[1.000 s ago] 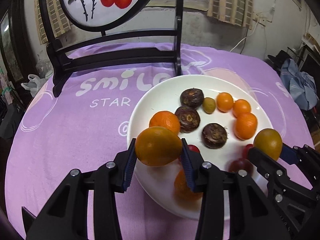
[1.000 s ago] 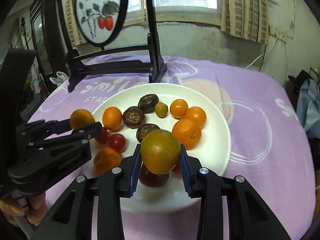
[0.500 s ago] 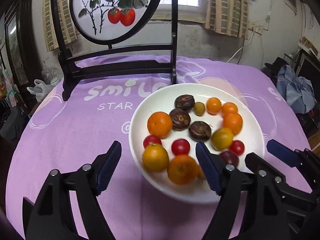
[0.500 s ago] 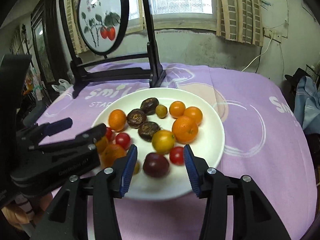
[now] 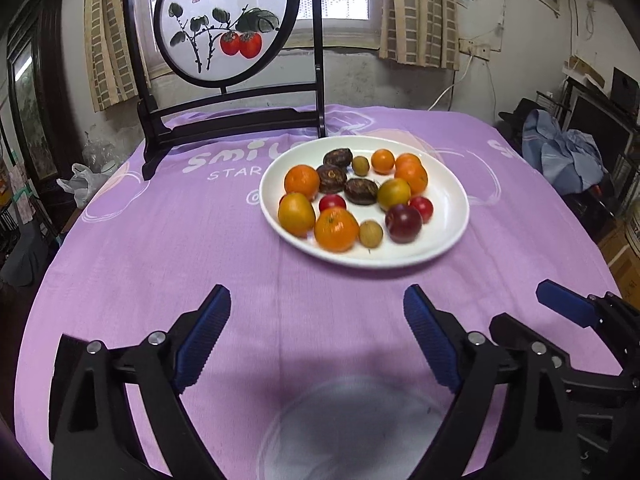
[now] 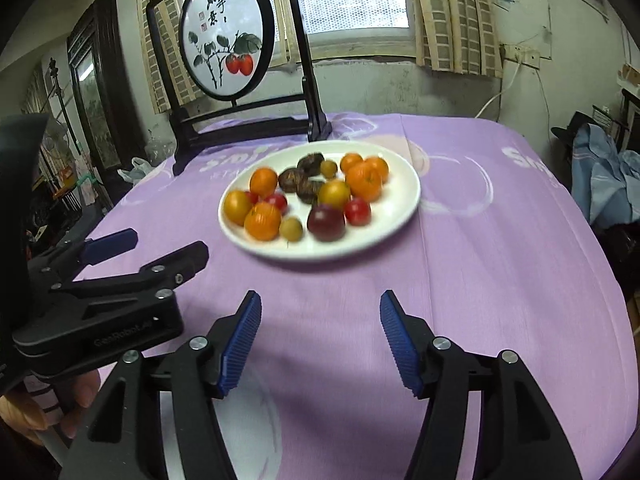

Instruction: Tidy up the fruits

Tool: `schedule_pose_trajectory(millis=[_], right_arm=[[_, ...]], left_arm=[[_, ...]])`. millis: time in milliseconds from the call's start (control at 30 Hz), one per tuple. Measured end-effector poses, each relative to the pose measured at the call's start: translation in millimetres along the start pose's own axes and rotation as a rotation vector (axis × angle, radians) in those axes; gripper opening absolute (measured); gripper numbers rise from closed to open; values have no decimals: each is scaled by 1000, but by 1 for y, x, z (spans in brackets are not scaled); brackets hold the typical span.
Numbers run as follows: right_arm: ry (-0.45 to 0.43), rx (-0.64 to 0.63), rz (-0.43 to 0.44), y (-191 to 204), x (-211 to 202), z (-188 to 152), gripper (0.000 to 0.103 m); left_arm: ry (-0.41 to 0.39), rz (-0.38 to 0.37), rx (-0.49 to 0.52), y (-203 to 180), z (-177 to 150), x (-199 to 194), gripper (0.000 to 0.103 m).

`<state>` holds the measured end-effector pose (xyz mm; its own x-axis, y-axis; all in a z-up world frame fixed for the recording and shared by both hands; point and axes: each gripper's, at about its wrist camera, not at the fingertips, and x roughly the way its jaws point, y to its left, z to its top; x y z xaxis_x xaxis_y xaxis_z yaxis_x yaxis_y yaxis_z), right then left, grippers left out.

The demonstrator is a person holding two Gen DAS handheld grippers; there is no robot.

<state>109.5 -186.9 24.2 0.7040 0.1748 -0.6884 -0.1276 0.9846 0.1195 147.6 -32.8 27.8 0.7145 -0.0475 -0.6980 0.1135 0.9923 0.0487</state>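
Judging from how things lie, you look close to done: every fruit in view sits on the plate (image 5: 452, 236), and none lies loose on the purple cloth (image 5: 168, 248) covering the desk. Your left gripper (image 5: 316, 332) hangs over bare cloth on the near side of the plate, its jaws opening wide with nothing between them. Your right gripper (image 6: 320, 334) is in the same position beside it, jaws also opening and empty; its blue pads (image 6: 242, 344) touch nothing.

On the plate you have two yellow-orange fruits, one at the left edge (image 5: 296, 214) and one nearer the middle (image 5: 394, 194), several oranges such as the big one in front (image 5: 336, 229), three dark brown ones (image 5: 361, 191) grouped toward the back, a few small red ones (image 5: 332, 203), a dark plum (image 5: 404, 223) and two small greenish-brown ones (image 5: 371, 233). They sit close together, many touching, with open white space on the plate's right side.

What may be left is only tidying: the fruits are gathered but not sorted by kind, and whether the task wants that you cannot tell from here. Behind the plate stands a framed screen (image 5: 228, 24) painted with red fruit, its foot just beyond the rim. No other fruit is visible on the desk, though its near edge below your grippers is hidden.
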Motion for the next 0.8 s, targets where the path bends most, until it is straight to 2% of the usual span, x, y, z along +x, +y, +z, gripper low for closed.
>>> schedule_pose_trajectory(millis=[233,333,567,700,800], right_arm=[[16,-1,-30,6,-16,-29,67],[33,9,-52,5,-14,-36,73],[72,-19,-87,6,-6,-48,75],[104,-7,-91,2,-2,-51,76],[141,5,-75,-2,1,-57,83]], left_arm=[[5,-4,-2,4,-34,-24,89],[15,8,-2,7,-44,-27,90],[27,27,-33,18,-60,-22,95],[75,2,-47,24,-65,-13,96],[138,15,-61,29,-73,-2,99]])
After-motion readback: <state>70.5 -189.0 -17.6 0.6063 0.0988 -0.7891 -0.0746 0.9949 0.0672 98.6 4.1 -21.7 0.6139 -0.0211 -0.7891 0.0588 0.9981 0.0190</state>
